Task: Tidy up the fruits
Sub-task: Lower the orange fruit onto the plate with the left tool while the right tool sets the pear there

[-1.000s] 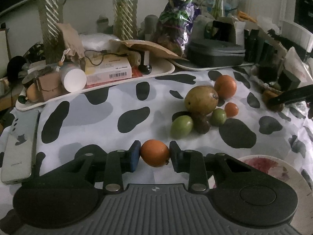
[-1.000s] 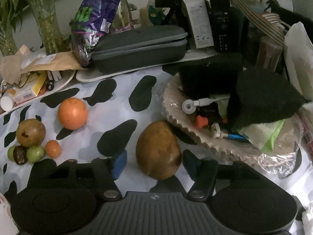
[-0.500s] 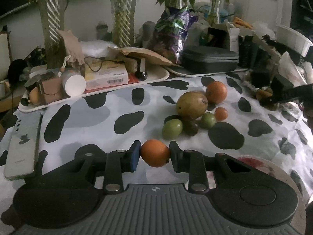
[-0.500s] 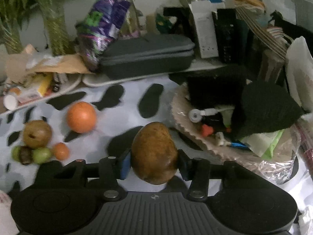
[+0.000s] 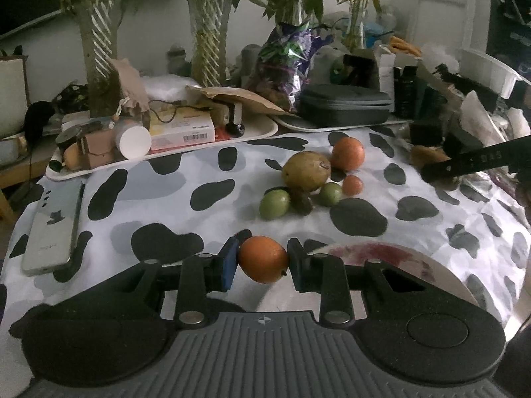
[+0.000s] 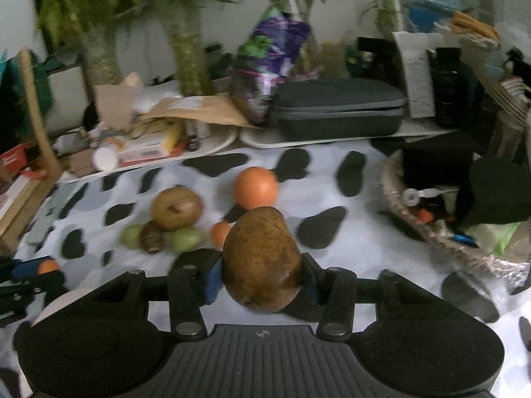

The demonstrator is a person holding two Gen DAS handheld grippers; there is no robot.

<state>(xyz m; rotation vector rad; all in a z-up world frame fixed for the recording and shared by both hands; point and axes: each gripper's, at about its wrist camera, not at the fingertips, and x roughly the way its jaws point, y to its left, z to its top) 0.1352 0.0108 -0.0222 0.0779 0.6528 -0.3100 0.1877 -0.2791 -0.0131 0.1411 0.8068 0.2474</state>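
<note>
My left gripper [image 5: 264,260] is shut on a small orange fruit [image 5: 263,259] and holds it above the near edge of the cow-print cloth, beside a white plate [image 5: 444,275]. My right gripper [image 6: 262,275] is shut on a large brown mango [image 6: 262,260], lifted off the cloth. A cluster of fruit lies mid-table: a brown-green round fruit [image 5: 306,170], a big orange [image 5: 347,153], a small orange [image 5: 352,185], two green fruits [image 5: 274,204] and a dark one [image 5: 301,201]. The same cluster shows in the right wrist view [image 6: 177,207].
A phone [image 5: 54,227] lies at the left edge. Cluttered trays [image 5: 262,132], a dark zip case [image 5: 345,104] and plant vases line the back. A woven basket [image 6: 441,232] full of items stands at the right.
My right gripper closed on the mango, lifted it and swung left toward the fruit cluster. My left gripper drew back and up with the small orange.
</note>
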